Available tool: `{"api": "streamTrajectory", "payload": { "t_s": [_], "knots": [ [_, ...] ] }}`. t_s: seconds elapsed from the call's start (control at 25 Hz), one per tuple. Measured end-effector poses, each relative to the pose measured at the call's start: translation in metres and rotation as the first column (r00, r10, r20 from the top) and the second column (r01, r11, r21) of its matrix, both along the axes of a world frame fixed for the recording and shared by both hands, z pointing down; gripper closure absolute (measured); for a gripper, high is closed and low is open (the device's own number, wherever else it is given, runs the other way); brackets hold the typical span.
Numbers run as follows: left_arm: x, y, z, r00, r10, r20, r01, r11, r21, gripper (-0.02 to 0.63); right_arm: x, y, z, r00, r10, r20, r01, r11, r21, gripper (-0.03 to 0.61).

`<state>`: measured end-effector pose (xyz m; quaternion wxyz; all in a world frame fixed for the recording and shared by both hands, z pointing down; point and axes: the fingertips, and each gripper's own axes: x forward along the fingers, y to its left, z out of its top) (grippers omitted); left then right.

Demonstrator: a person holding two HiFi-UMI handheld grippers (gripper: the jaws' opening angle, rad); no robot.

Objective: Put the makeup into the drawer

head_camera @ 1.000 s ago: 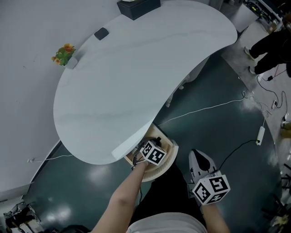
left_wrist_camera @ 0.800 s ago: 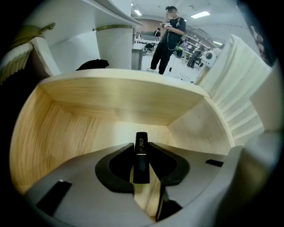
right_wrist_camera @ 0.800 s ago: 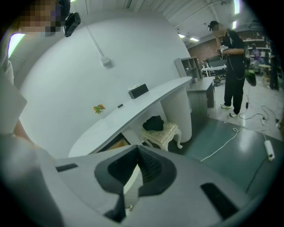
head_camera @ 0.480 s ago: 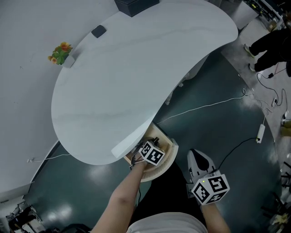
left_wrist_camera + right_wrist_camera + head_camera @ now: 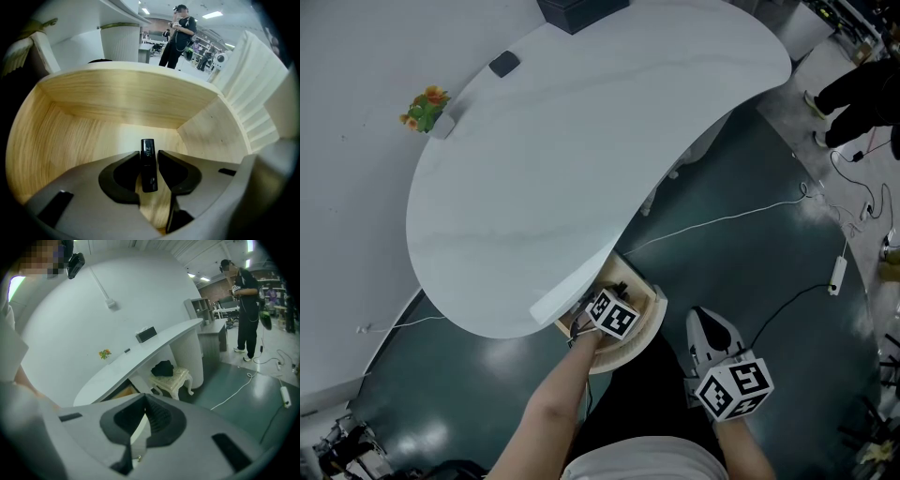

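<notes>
White curved tabletop [image 5: 581, 141] over dark green floor [image 5: 750, 272]; wooden drawer [image 5: 649, 319] pulled out under its near edge. My left gripper [image 5: 149, 153] points steeply down into drawer, jaws opening, black makeup tube [image 5: 148, 168] between them, pads look just clear of it. Can't tell if tube rests on drawer bottom. My right gripper [image 5: 145, 398] hangs right of drawer over floor, jaws clenched tip to tip, nothing between. Flowers [image 5: 422, 108] at far left edge, black box [image 5: 581, 11] at far edge.
</notes>
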<state>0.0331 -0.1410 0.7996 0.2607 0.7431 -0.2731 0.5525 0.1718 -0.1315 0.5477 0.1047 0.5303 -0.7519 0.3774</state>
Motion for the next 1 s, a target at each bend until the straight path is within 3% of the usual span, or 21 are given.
{"api": "streamTrajectory", "payload": {
  "t_s": [0.44,0.72,1.0],
  "knots": [
    [0.004,-0.006,-0.017,0.999,-0.036,-0.024,0.037,0.999,0.032,0.465,0.000,0.003,-0.005,1.000,-0.016,0.006,0.016,1.000,0.020,0.575],
    [0.009,-0.014,-0.052,0.986,-0.125,-0.110,0.134,0.988,0.073,0.463,-0.008,0.003,-0.013,0.999,-0.038,0.018,0.037,0.998,0.046,0.575],
    [0.010,-0.022,-0.096,0.972,-0.157,-0.174,0.185,0.970,0.157,0.476,-0.019,0.006,-0.027,0.998,-0.056,0.026,0.054,0.995,0.087,0.575]
  ]
}}
